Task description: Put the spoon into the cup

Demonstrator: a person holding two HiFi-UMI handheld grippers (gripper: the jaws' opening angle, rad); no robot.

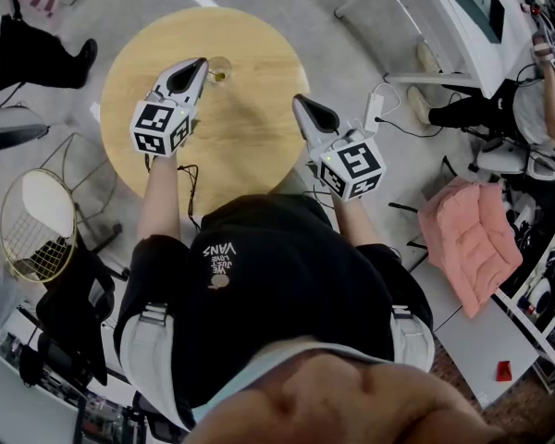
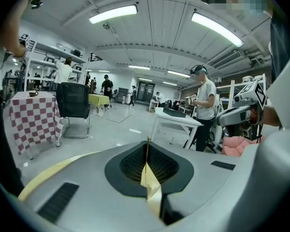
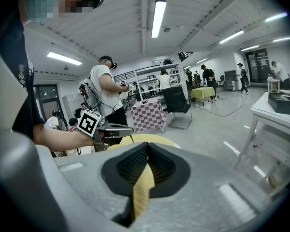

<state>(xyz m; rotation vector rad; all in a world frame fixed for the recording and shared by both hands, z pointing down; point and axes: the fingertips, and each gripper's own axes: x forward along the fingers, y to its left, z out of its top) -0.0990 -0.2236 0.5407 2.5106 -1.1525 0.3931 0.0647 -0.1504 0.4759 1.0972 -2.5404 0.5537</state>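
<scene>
A small clear glass cup (image 1: 218, 69) stands on the round wooden table (image 1: 250, 141), near its far edge. I cannot make out a spoon; something pale glints inside the cup. My left gripper (image 1: 201, 64) hovers just left of the cup, jaws shut with nothing between them. In the left gripper view its jaws (image 2: 146, 141) meet at the tips and point level across the room. My right gripper (image 1: 299, 101) hangs over the table's right edge, shut and empty. The right gripper view shows its jaws (image 3: 147, 146) pressed together, with the left gripper (image 3: 108, 129) to the left.
A wire-frame chair (image 1: 37, 225) stands left of the table. At the right are a pink cushioned seat (image 1: 472, 239) and a white desk (image 1: 462, 17). A white power strip with a cable (image 1: 375, 109) lies on the floor. People stand around the room (image 2: 204, 105).
</scene>
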